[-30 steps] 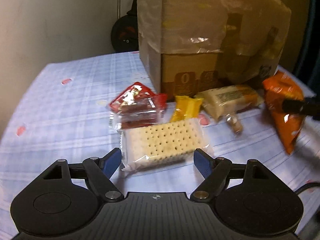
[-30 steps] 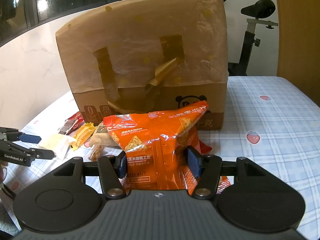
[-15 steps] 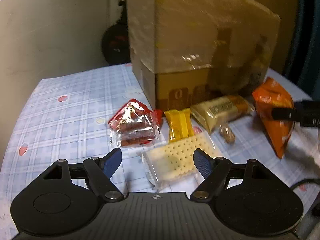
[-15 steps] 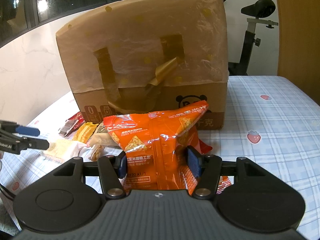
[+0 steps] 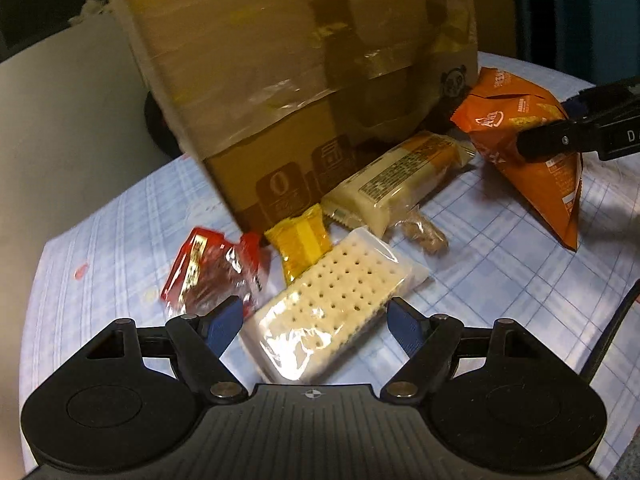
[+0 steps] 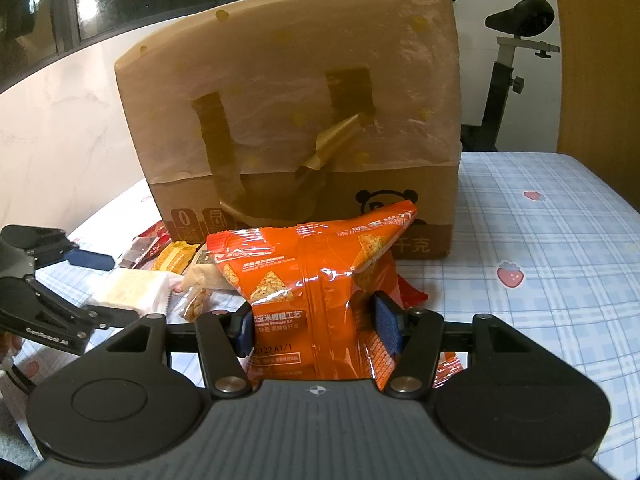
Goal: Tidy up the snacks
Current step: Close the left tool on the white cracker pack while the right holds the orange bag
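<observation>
A clear-wrapped pack of white crackers (image 5: pixel 332 304) lies slanted on the checked cloth, between the fingers of my left gripper (image 5: pixel 314 316). That gripper is open, its blue pads beside the pack's long edges. My right gripper (image 6: pixel 316 328) is shut on an orange chip bag (image 6: pixel 320 272), which stands upright in front of the taped cardboard box (image 6: pixel 300 120). The left wrist view shows the same orange bag (image 5: pixel 532 152) at right with a black finger of the right gripper (image 5: pixel 560 136) against it. In the right wrist view the left gripper (image 6: pixel 108 288) sits at far left over the crackers.
A red packet (image 5: pixel 212 272), a yellow packet (image 5: pixel 300 240), a long cream bar (image 5: pixel 400 184) and a small clear-wrapped snack (image 5: pixel 424 232) lie by the box (image 5: pixel 300 80). An exercise bike (image 6: pixel 516 60) stands behind the table. The strawberry-print cloth (image 6: pixel 540 260) stretches right of the box.
The left gripper has rolled and shifted, so the box and snacks now look tilted and the cracker pack lies slanted between its fingers. The right gripper and orange bag have not moved.
</observation>
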Available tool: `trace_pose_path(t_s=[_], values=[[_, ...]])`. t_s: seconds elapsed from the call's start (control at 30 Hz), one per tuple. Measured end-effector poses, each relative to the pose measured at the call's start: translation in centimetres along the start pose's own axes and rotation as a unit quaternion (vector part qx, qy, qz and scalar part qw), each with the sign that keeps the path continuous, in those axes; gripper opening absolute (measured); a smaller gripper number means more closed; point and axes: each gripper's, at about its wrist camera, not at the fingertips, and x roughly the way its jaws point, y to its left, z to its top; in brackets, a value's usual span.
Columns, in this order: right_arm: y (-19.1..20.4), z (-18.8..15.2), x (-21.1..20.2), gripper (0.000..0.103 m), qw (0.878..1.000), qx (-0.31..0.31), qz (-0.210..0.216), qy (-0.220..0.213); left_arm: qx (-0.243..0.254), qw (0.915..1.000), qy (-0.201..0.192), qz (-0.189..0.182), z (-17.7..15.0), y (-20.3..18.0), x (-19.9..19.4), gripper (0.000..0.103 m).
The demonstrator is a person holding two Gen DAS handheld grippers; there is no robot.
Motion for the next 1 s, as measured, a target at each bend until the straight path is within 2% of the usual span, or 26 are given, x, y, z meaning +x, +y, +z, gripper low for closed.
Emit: trace_pose_path(t_s=[0.2,0.33,0.37,0.43,0.57,0.63,0.77,0.87,0.93,1.0], values=[[0.1,0.0,0.1,0.06,1.0,-0.001,0.0,0.0,-0.009,0.9998,0.003,-0.016,0.8,0.5,0.6,0.081],[0.0,0.1,0.1,0.06,1.0,0.001,0.001,0.0,-0.049,0.9983,0.003,-0.032,0.5,1.2,1.0,0.079],[0.1,0.1,0.1,0.06,1.0,0.001,0.001,0.0,-0.063,0.9973,0.002,-0.037,0.3,1.3,0.8,0.075],[0.1,0.0,0.1,0.06,1.0,0.001,0.001,-0.001,-0.079,0.9959,0.005,-0.044,0.2,1.4,0.6,0.073],[0.1,0.1,0.1,0.06,1.0,0.003,0.002,-0.001,-0.104,0.9944,0.019,-0.008,-0.3,0.6,-0.1,0.072],[0.1,0.1,0.1,0.06,1.0,0.003,0.002,-0.002,-0.149,0.9885,0.022,0.008,-0.9,0.6,-0.4,0.072],[0.1,0.0,0.2,0.06,1.0,0.003,0.005,-0.003,-0.242,0.9685,0.026,0.054,-1.5,0.1,-1.1,0.072],[0.2,0.0,0.3,0.06,1.0,0.0,0.006,-0.003,-0.298,0.9525,0.021,0.06,-1.7,-0.1,-1.6,0.072],[0.3,0.0,0.3,0.06,1.0,-0.002,0.006,-0.003,-0.307,0.9497,0.019,0.057,-1.6,-0.6,-1.7,0.072],[0.2,0.0,0.2,0.06,1.0,0.0,0.007,-0.003,-0.293,0.9545,0.021,0.05,-1.3,-1.0,-1.6,0.072]])
